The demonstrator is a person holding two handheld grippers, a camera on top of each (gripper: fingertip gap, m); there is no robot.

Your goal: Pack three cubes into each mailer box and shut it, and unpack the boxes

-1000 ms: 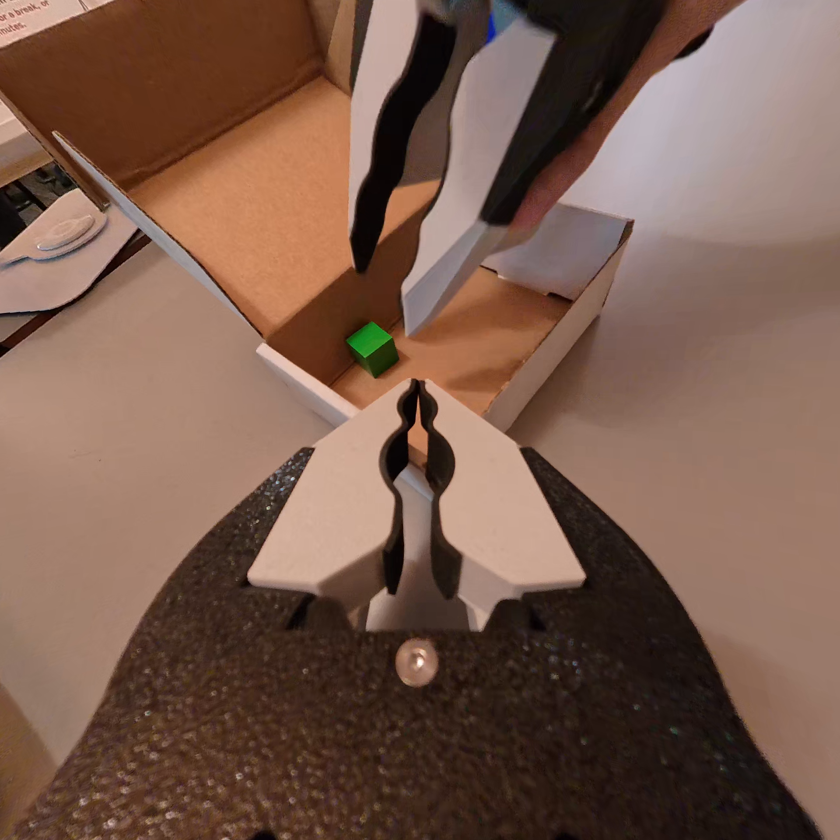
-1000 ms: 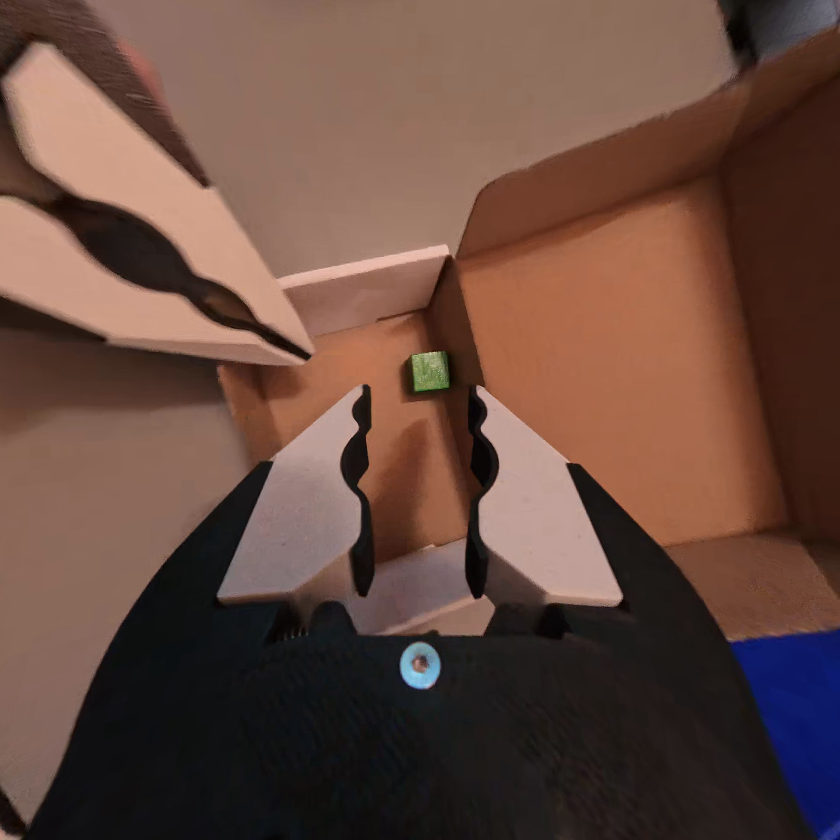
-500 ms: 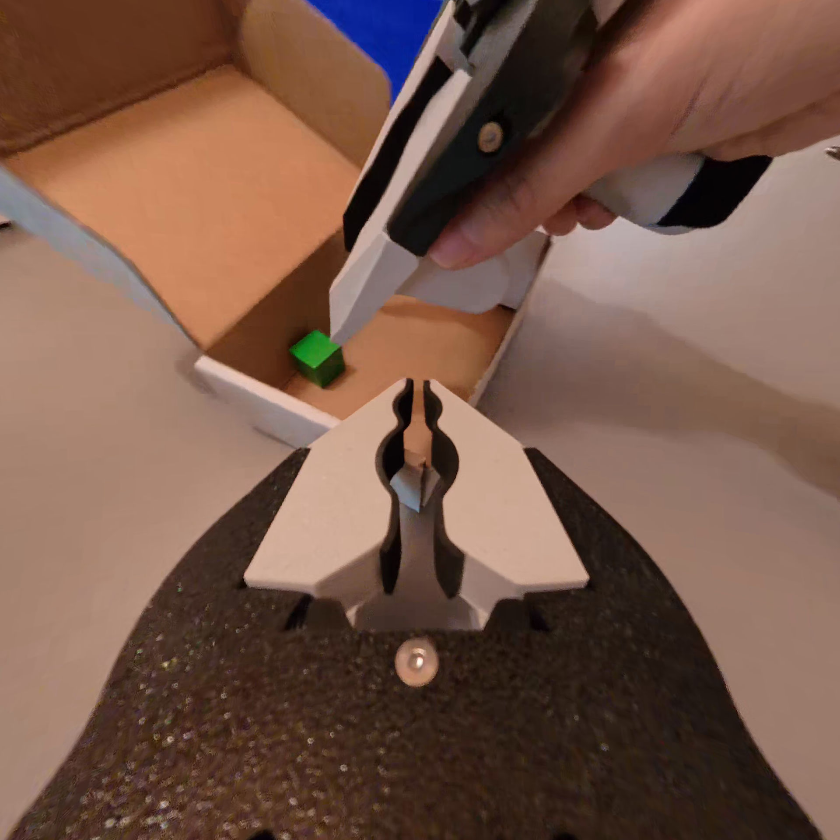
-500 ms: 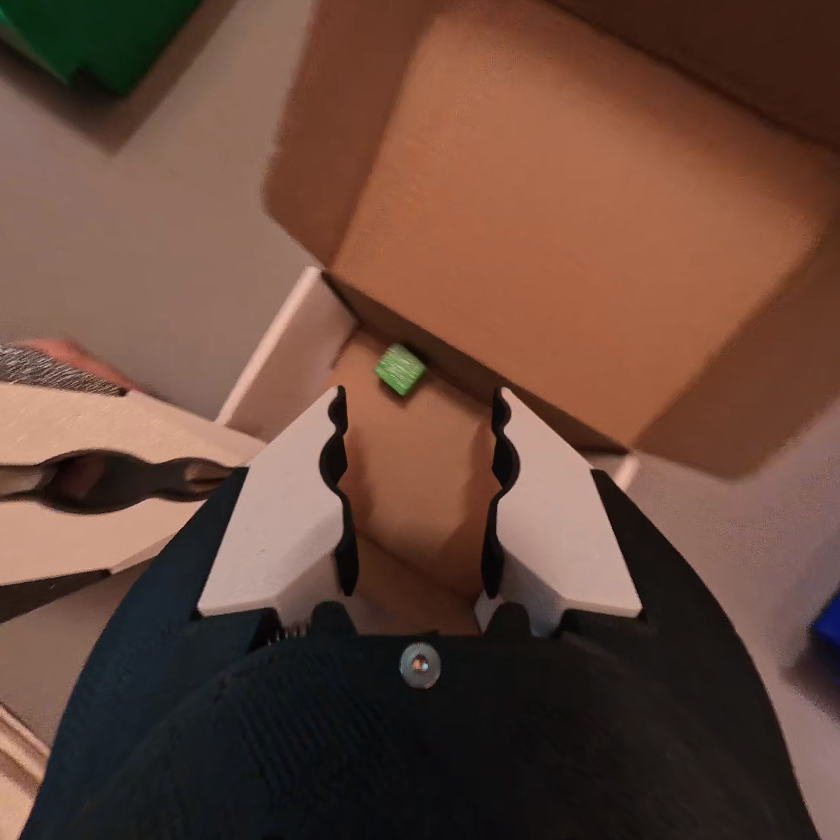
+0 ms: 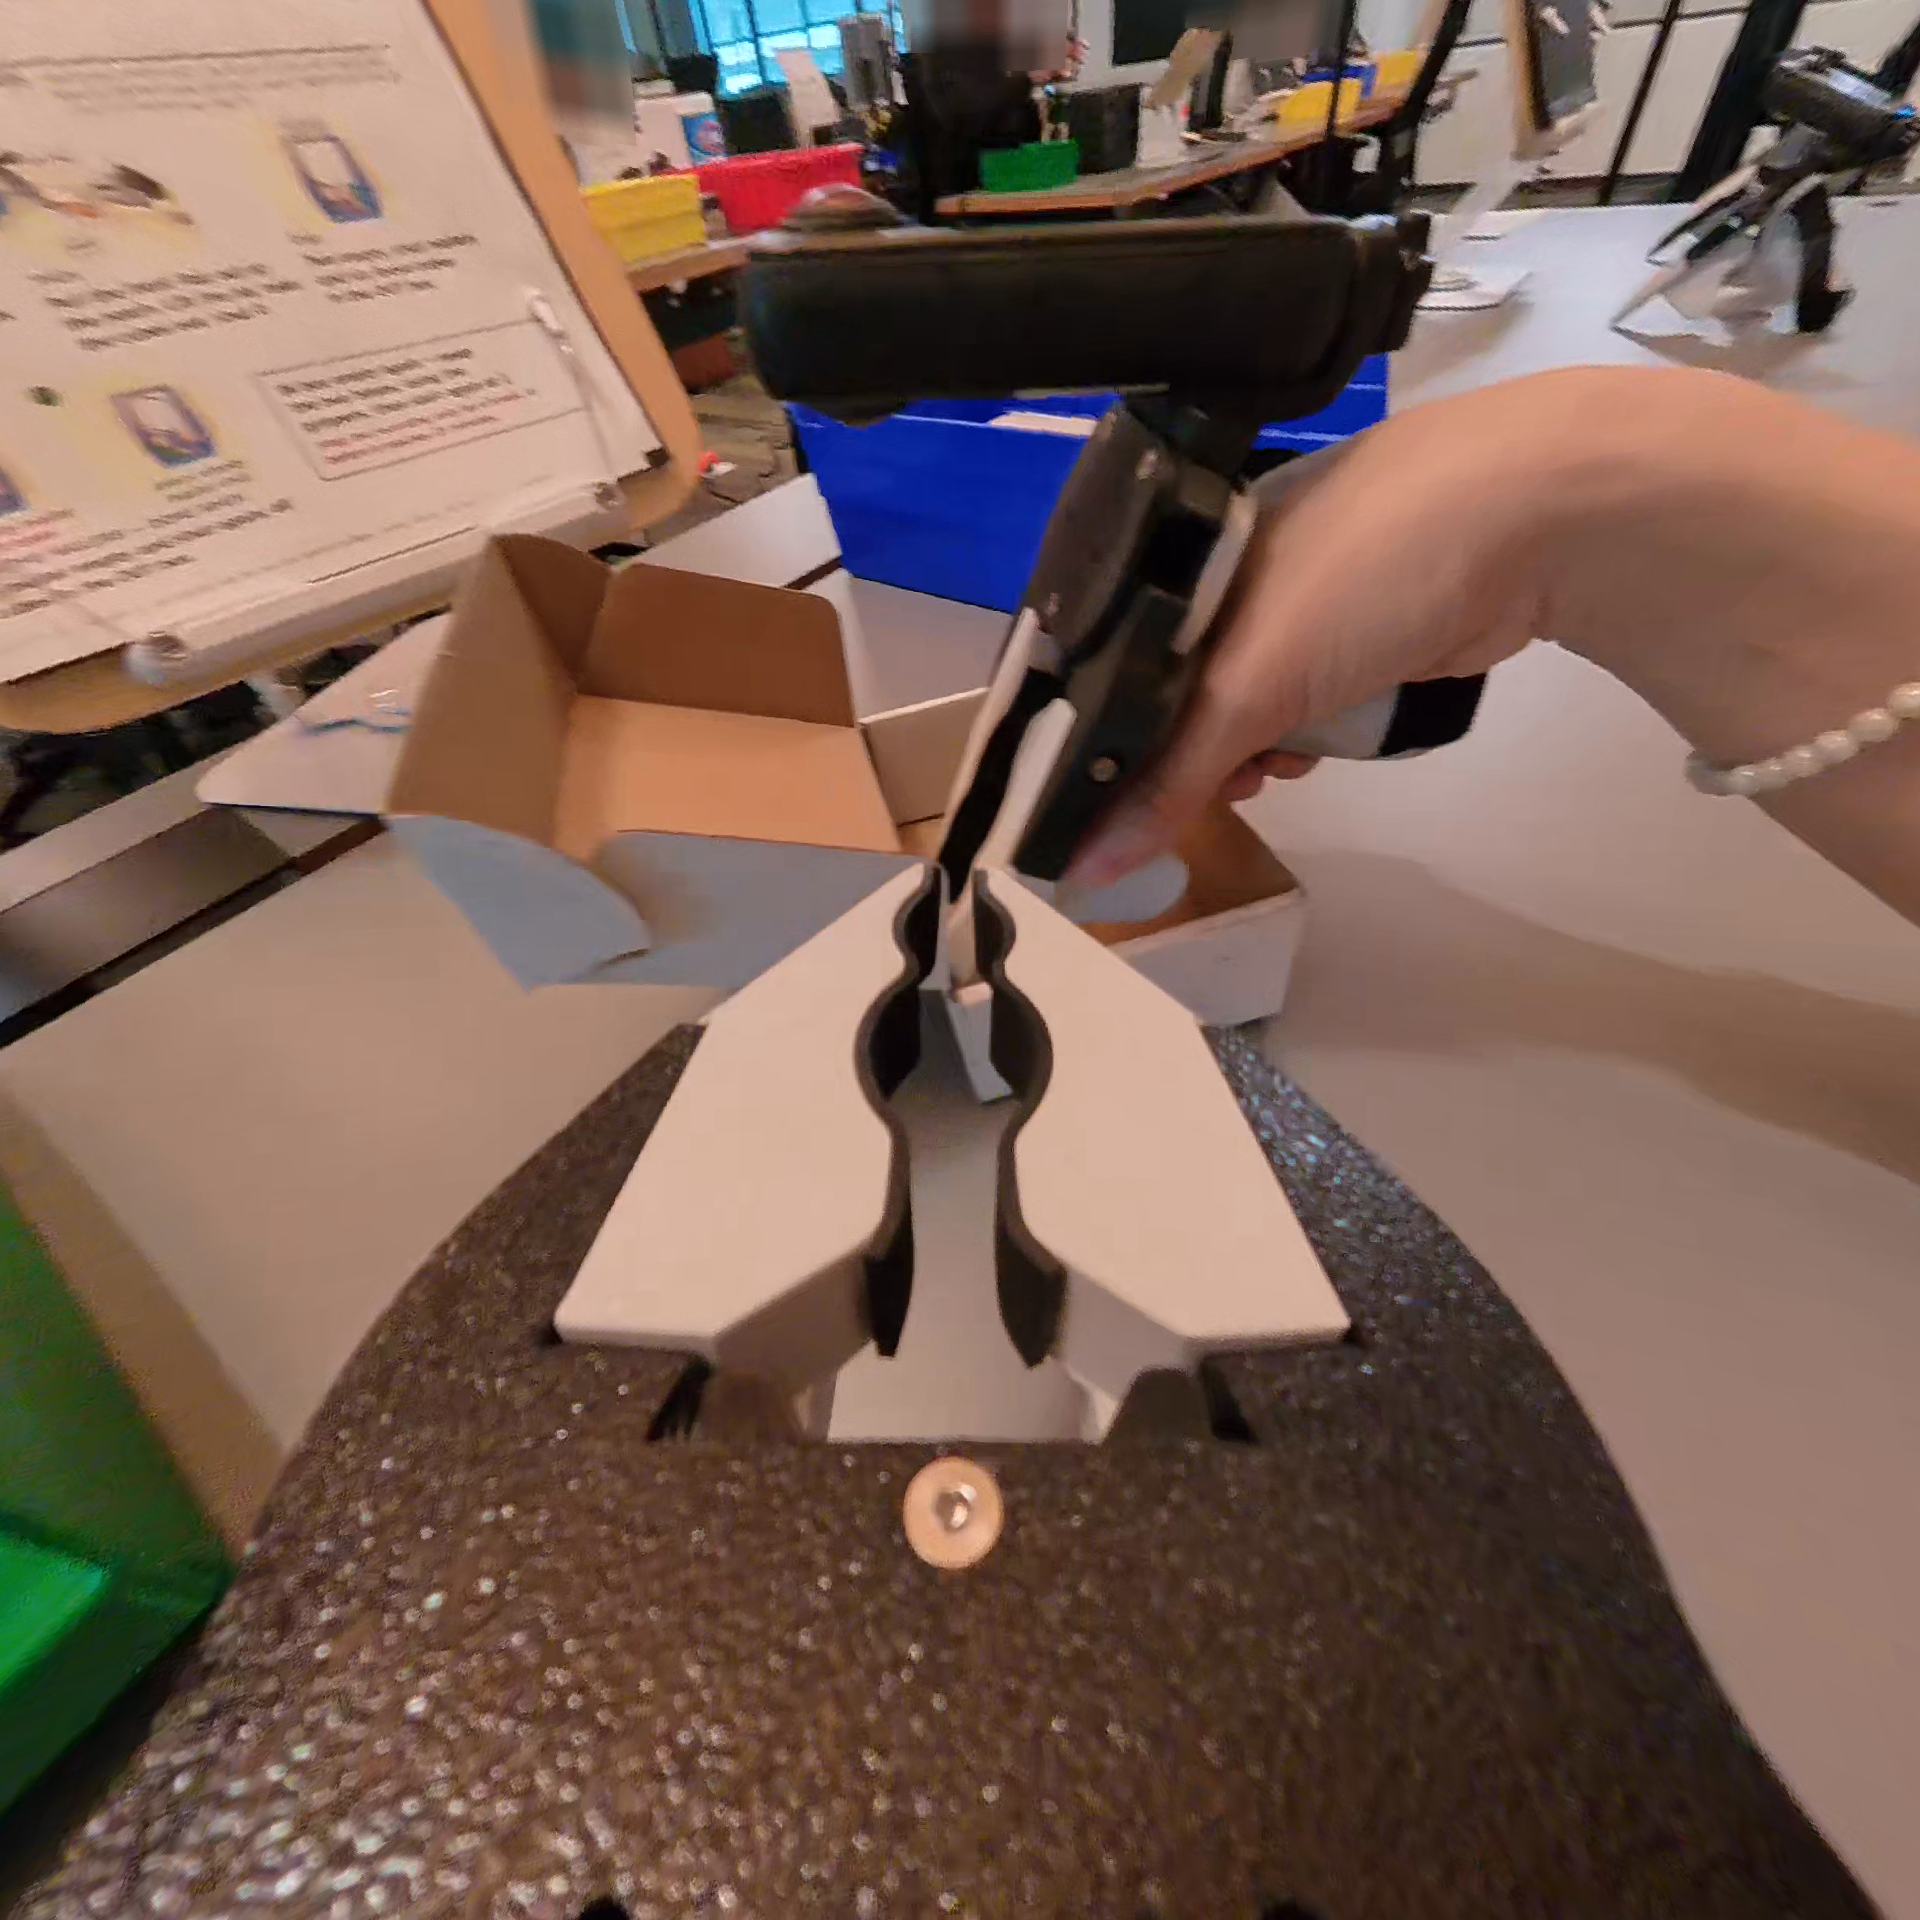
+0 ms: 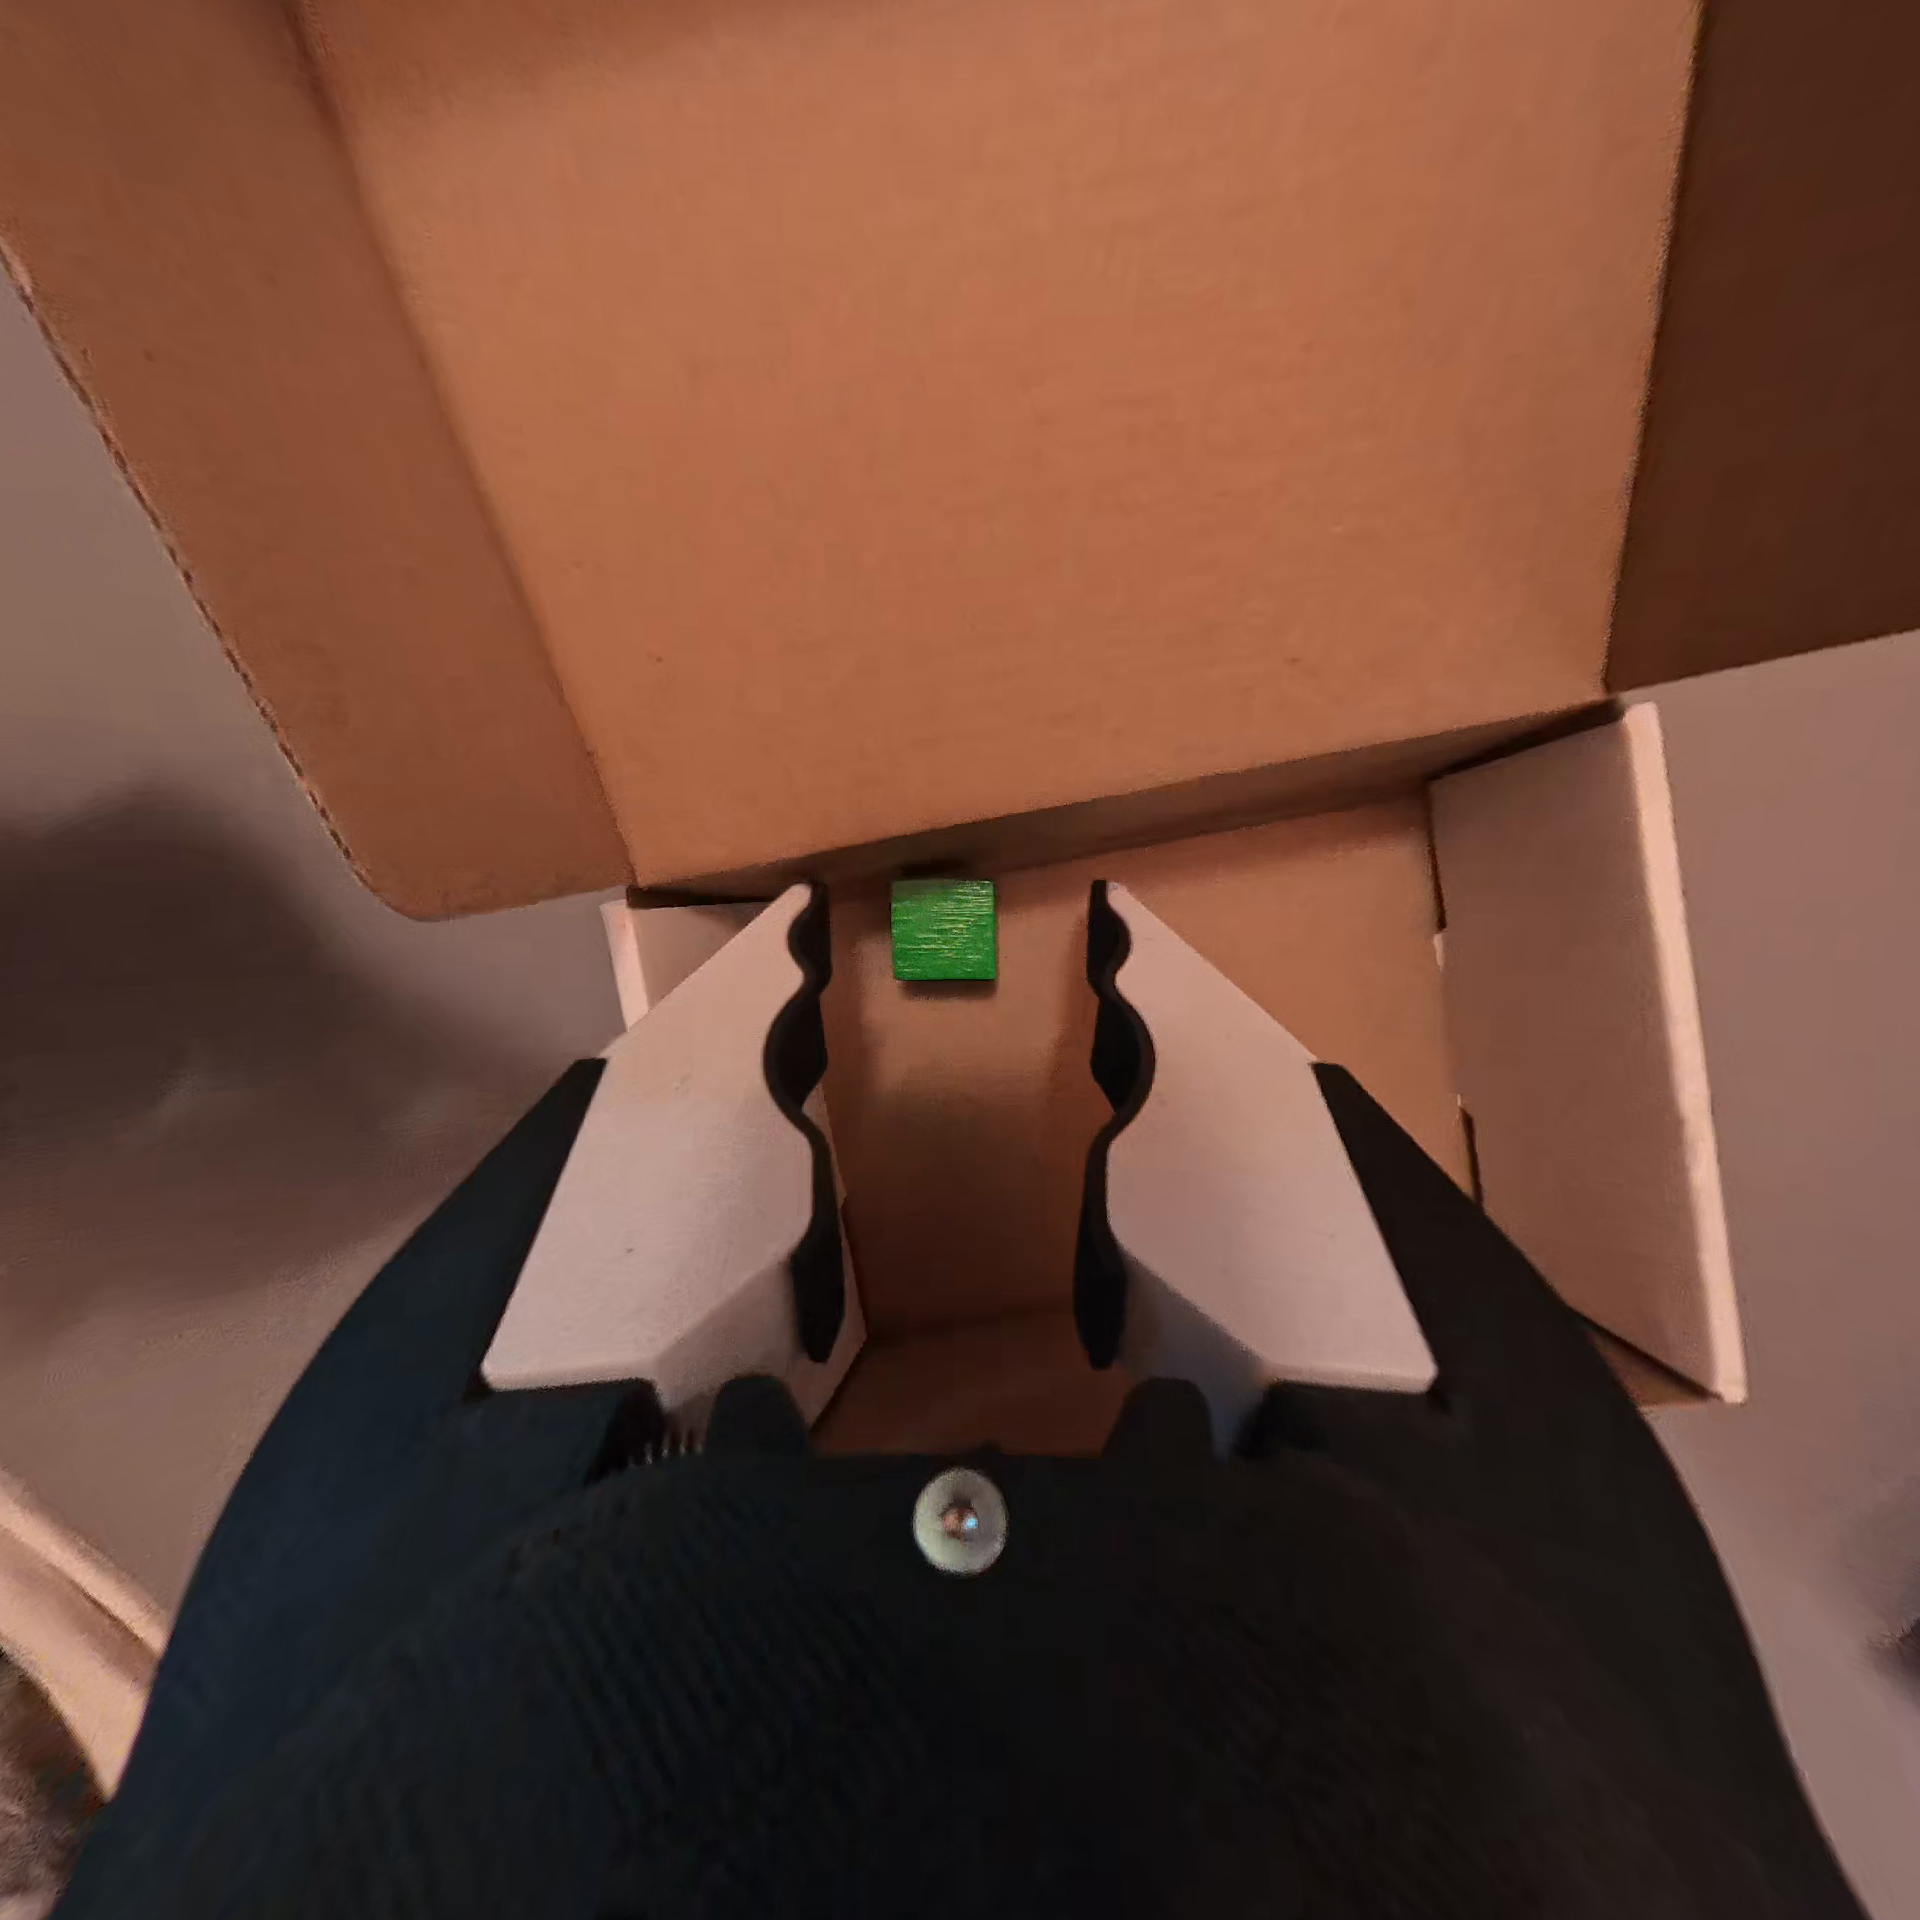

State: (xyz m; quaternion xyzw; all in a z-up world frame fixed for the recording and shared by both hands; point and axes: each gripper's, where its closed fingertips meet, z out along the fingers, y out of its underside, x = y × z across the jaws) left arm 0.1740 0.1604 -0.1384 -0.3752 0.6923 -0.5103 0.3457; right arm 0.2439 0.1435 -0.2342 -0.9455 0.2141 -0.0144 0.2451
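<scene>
Where things stand: though one box (image 6: 1143, 468) lies open on the grey counter (image 5: 1558, 1091), only a single green cube (image 6: 943, 930) shows inside it.
Box: white outside, brown inside; its lid is folded back and stands up behind the tray, with side flaps spread.
Box direction: in the right wrist view the tray's long side runs left to right, and the lid rises at the far edge.
Cube: sits flat on the tray floor, against the back wall under the lid's hinge line, one face turned up toward the camera; its edges run square with the box walls.
Right tool (image 6: 956, 904): fingers wide apart, gripping nothing, pointing down into the tray; the cube lies between the two fingertips in the view, nearer the left one, and touches neither.
Right hand (image 5: 1382, 665): grips that tool's handle above the tray's right part.
Left tool (image 5: 961, 883): fingers nearly closed with a thin gap; nothing gripped, held over the counter just in front of the box.
Around: a green bin (image 5: 62, 1455) at the left edge, a blue bin (image 5: 935, 488) behind the box, a printed sheet on a board (image 5: 260, 312) at upper left.
</scene>
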